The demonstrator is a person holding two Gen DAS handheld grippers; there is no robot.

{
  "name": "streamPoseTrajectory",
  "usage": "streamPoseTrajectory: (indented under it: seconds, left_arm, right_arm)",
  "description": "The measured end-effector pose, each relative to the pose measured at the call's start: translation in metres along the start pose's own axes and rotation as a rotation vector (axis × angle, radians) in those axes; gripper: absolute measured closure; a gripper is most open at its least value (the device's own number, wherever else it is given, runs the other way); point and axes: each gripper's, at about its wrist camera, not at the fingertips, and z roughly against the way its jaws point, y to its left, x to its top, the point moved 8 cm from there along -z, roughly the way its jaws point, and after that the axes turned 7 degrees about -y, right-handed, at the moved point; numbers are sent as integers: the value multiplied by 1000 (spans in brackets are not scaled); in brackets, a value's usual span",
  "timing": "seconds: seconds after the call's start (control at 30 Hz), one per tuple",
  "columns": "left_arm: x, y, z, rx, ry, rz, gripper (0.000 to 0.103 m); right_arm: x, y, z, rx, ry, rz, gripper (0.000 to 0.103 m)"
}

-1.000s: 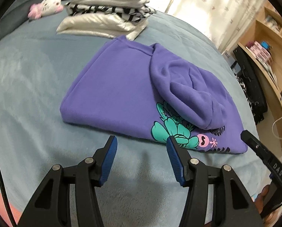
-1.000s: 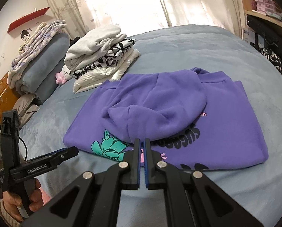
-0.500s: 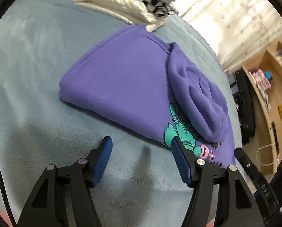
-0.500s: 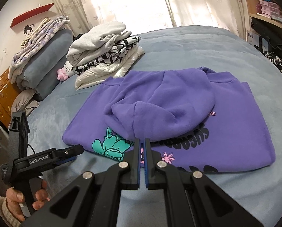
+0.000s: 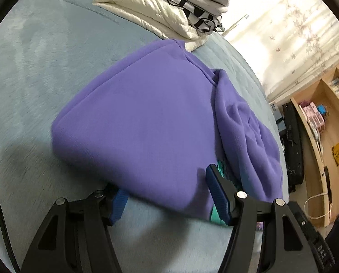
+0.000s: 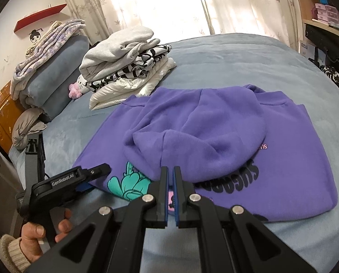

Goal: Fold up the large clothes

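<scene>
A purple hoodie (image 5: 146, 125) (image 6: 283, 147) lies folded on the blue-grey bed cover (image 5: 44, 68), its hood (image 6: 203, 141) laid over the teal flower print. In the left wrist view my left gripper (image 5: 164, 184) stands open across the hoodie's near edge. One blue pad is tucked under the cloth and the other rests above it, and neither presses on it. The right wrist view shows that left gripper (image 6: 96, 177) at the hoodie's near-left corner, held by a hand (image 6: 32, 236). My right gripper (image 6: 170, 175) is shut and empty, just above the near edge by the print.
A stack of folded clothes (image 5: 169, 6) (image 6: 123, 63) sits beyond the hoodie's far corner, with a pink plush toy (image 6: 75, 91) beside it. Rolled bedding and pillows (image 6: 48, 68) lie at the far left. Wooden shelves (image 5: 324, 118) stand off the bed's right side.
My left gripper has dropped and advanced to the hoodie's near edge, rolling a little, and its jaws, slightly wider than before, now straddle the cloth. The right gripper has barely moved and stays shut.
</scene>
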Motion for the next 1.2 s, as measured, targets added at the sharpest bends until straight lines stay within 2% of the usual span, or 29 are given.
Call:
streamPoseTrajectory:
  seconds: [0.23, 0.37, 0.4, 0.57, 0.8, 1.0, 1.1, 1.2]
  left_arm:
    - [22, -6, -18, -26, -29, -22, 41]
    - [33, -2, -24, -31, -47, -26, 59]
    - [35, -2, -25, -32, -52, -28, 61]
    - [41, -7, -14, -36, -108, -85, 75]
    - [49, -49, 4, -16, -208, -256, 80]
    - [44, -106, 23, -10, -294, -491, 82]
    - [39, -139, 29, -28, -323, -591, 83]
    - [27, -183, 34, -84, -341, -688, 83]
  right_arm:
    - [25, 1, -24, -39, -24, 34, 100]
    - [39, 1, -48, -80, -29, 84, 100]
    - [38, 1, -54, -85, -21, 90, 100]
    - [4, -8, -91, -127, 108, 94, 100]
    - [-7, -12, -93, -103, 96, 67, 100]
    - [-11, -24, -93, -35, 100, -22, 100]
    - [-12, -30, -91, -3, 118, -66, 101]
    - [-12, -40, -87, 46, 138, -136, 101]
